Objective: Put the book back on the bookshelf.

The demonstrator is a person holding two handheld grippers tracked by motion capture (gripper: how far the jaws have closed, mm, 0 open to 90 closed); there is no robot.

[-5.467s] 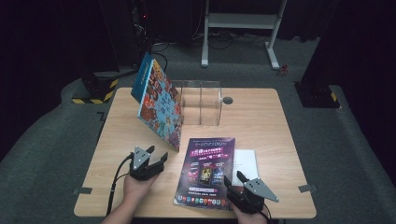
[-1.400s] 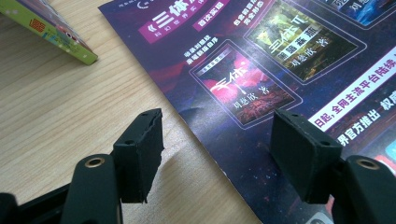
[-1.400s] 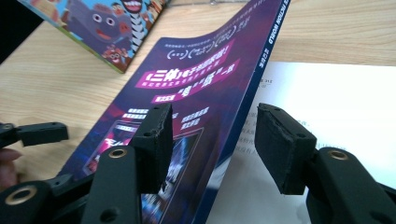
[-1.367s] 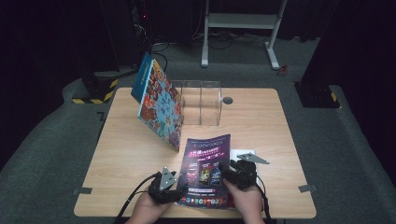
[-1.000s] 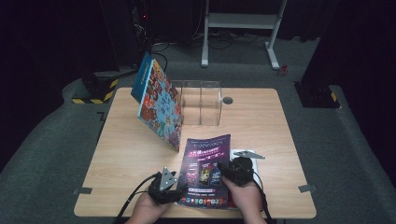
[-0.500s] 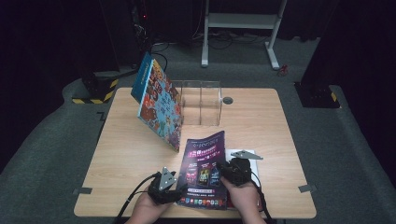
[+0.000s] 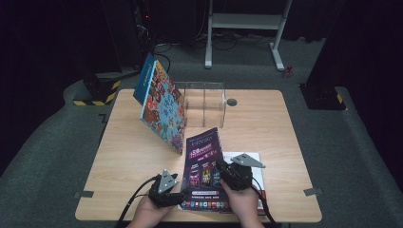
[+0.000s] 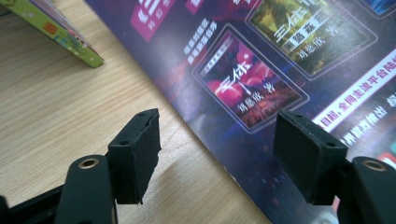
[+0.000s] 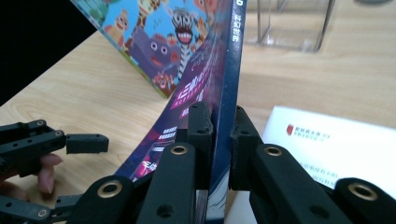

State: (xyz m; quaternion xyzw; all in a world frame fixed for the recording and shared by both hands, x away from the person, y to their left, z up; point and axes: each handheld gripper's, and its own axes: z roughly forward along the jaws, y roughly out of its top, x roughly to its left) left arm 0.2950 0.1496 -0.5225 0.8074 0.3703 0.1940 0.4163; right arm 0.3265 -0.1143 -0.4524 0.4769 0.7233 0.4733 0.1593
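The purple magazine point(image 7: 204, 166) lies at the near edge of the wooden table point(image 7: 285, 128), its right edge lifted. The right gripper point(image 9: 218, 126) has just closed its jaws and is clamped on that edge. The left gripper point(image 8: 217, 154) sits just left of the magazine, jaws apart, 1 over bare wood and 1 over the cover, gripping nothing. Behind, a picture book point(image 7: 161, 107) leans against a clear acrylic stand point(image 7: 204, 102), near the magazine's far corner. The right gripper view exposes a white booklet point(image 9: 336, 140) beneath the lifted magazine; the high view shows its edge point(image 7: 259, 156) beside the right gripper.
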